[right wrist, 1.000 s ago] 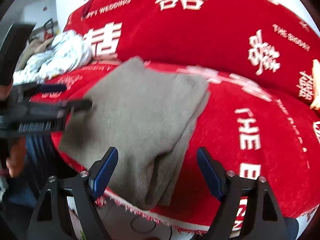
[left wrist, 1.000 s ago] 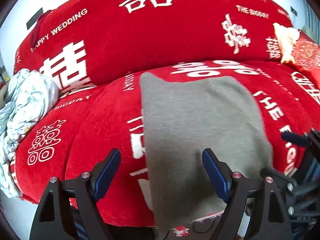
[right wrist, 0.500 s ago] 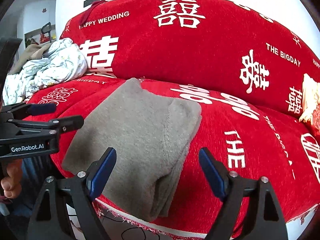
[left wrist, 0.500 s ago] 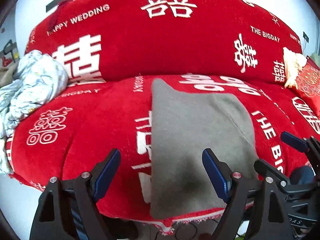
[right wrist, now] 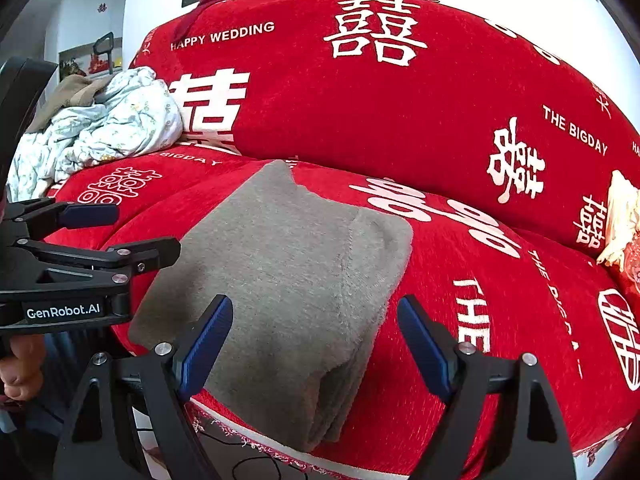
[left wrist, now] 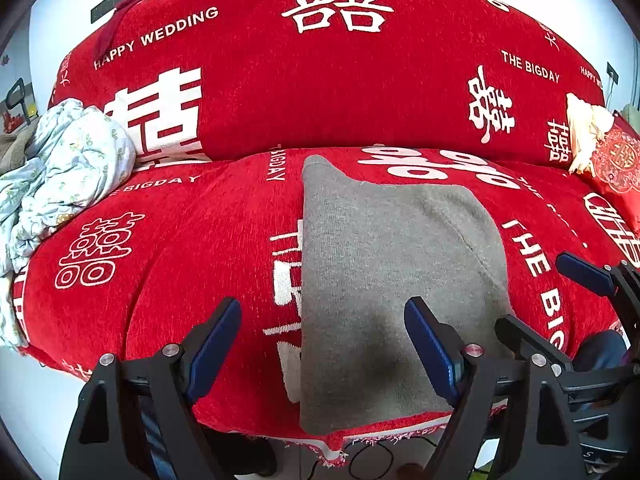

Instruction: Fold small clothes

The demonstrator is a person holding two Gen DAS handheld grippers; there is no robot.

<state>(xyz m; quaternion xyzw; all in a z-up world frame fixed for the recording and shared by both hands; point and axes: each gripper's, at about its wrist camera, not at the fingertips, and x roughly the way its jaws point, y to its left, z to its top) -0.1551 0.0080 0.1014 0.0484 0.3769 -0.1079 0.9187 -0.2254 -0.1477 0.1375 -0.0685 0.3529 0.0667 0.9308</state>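
A folded gray cloth (left wrist: pixel 384 280) lies flat on the seat of a red sofa (left wrist: pixel 168 280). The near end of the cloth hangs a little over the front edge of the seat. In the right wrist view, the folded layers of the cloth (right wrist: pixel 288 280) show as a stack along its right side.

The left tool (left wrist: pixel 322 344) is open wide and holds nothing. It hangs near the front end of the cloth, with one blue finger over the red seat and the other over the cloth. The right tool (right wrist: pixel 314 344) is open wide too and holds nothing. It hangs near the front right corner of the cloth. The two tools are close beside each other, and each one shows in the other's view.

The sofa has white signs and the words HAPPY WEDDING and THE BIGDAY on it. A pale bundle of clothes with small flowers (left wrist: pixel 68 168) sits on the far left of the seat. A red pillow with a cream tassel (left wrist: pixel 616 160) sits at the far right
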